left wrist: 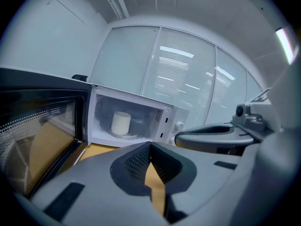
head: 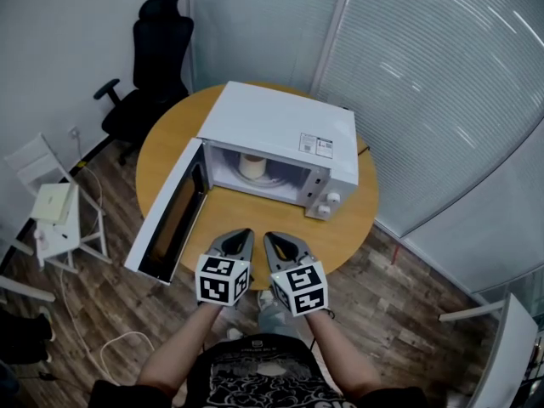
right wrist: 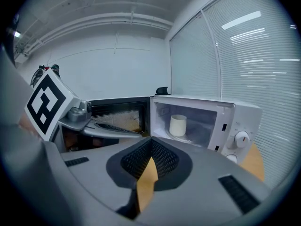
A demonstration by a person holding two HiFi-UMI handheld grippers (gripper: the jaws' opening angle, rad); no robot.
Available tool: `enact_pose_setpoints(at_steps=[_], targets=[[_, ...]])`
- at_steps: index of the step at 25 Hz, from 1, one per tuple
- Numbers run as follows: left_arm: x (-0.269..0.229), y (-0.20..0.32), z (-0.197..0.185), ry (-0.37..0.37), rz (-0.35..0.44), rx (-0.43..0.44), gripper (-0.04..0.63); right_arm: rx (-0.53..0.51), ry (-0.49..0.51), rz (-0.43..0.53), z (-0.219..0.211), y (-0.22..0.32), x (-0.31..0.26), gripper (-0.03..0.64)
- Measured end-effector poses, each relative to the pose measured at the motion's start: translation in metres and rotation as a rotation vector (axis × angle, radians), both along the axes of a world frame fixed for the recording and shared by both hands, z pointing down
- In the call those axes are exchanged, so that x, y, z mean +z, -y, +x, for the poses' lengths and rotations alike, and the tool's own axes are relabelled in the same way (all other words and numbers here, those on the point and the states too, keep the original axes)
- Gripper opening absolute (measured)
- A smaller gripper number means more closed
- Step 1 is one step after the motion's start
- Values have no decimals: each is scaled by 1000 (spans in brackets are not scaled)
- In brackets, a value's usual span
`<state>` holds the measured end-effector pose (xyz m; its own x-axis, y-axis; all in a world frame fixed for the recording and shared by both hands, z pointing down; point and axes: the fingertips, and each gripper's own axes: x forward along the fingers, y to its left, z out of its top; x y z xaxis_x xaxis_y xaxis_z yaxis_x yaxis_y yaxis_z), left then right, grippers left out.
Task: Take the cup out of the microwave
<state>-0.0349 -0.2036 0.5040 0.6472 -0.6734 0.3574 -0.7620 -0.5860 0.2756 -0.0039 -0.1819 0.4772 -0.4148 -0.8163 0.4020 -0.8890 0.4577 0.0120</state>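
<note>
1. Cup (head: 252, 166) stands upright inside microwave (head: 285, 121), untouched.
2. Door (head: 170, 219) is swung wide, so the reach in looks clear.
3. Left tongs (head: 242, 235) and right tongs (head: 274, 238) are closed and empty, side by side over the counter (head: 255, 213) edge. They must open first.

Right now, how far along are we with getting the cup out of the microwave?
Done: the microwave door stands wide open. In hand: nothing; the left tongs and right tongs are shut and empty, short of the opening. Left: the cup sits inside the microwave, untouched; reach in, grip it and bring it out.
</note>
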Motion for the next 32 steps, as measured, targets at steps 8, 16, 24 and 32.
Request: enact_pose_setpoints(at_steps=[8,16,24,32], targets=[[0,49,23,-14,37,-48,9,-35,11,-6,23,49,5,17],[1,101,40,-11,69,-93,11,-61,16,-10,40,93,8,17],[6,140,48,16,118,-108,12,-82,28,-7,47,120,11,17],[18,166,44,41,150,-143,47,-104,45,-9,48,140,18,17]])
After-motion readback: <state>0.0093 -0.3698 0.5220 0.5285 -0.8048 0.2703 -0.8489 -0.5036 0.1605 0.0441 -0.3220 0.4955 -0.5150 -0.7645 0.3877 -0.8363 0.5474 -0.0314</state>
